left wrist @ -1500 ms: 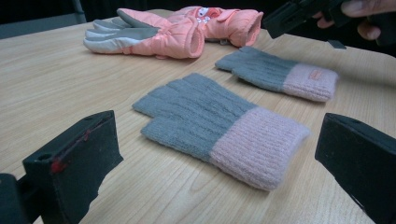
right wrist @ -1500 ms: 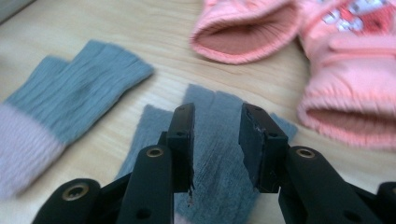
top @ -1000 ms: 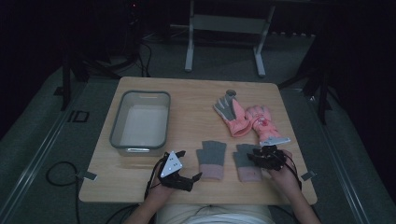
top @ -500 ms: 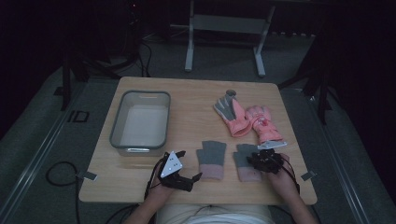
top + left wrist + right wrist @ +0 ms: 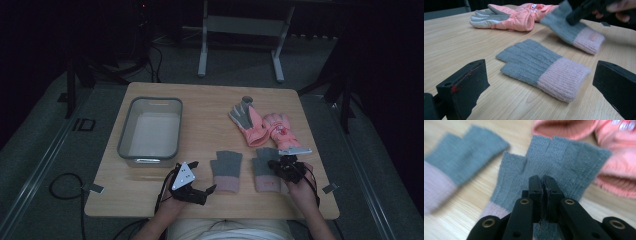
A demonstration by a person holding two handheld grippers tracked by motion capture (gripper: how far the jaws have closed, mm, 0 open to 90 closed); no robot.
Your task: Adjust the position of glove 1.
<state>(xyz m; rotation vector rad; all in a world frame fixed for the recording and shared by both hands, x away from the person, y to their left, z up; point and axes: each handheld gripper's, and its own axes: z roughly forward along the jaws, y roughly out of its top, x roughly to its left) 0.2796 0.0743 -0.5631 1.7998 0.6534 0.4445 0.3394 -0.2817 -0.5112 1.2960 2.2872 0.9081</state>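
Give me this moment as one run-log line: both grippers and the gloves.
right gripper: jaws just closed, pinching right grey knit glove | left gripper: open, facing left grey knit glove | pink gloves: untouched | tub

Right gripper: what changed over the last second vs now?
The right gripper drew back from the pink ski gloves toward the table's near edge, onto the right grey knit glove. Its jaws have just been closing and now pinch that glove's knit, lifting its finger end. Unchanged: the left gripper open by the near edge, the left grey knit glove flat, the grey bin in place.
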